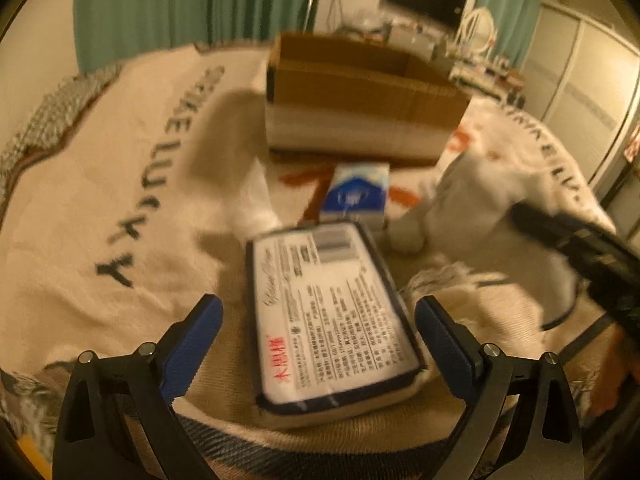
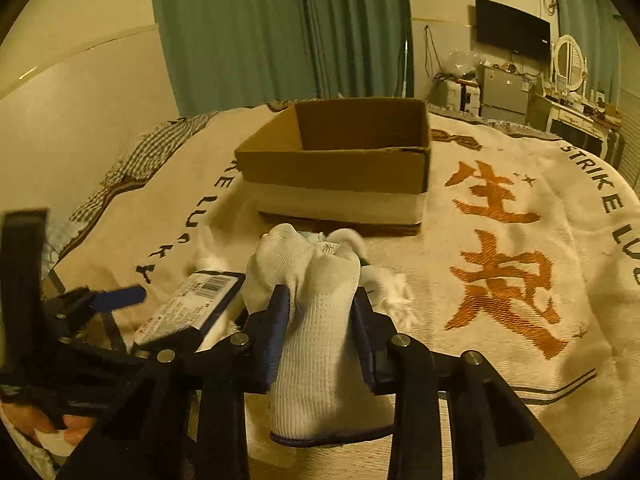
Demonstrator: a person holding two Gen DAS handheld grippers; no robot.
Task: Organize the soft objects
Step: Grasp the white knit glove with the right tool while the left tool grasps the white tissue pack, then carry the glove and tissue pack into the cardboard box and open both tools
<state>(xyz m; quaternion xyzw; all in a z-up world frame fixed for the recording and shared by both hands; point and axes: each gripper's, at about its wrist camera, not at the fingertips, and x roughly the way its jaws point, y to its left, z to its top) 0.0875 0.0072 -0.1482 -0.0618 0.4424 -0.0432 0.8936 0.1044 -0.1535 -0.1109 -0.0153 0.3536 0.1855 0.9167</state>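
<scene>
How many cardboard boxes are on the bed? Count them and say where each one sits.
1. The open cardboard box sits on the printed blanket toward the far side of the bed, beyond the white glove that the right gripper holds.

We list one bed, covered by a cream blanket (image 2: 500, 240) with orange characters and dark lettering. On it we count: an open cardboard box (image 2: 340, 168), a labelled flat packet (image 1: 332, 312), a small blue-and-white pack (image 1: 356, 194).
</scene>
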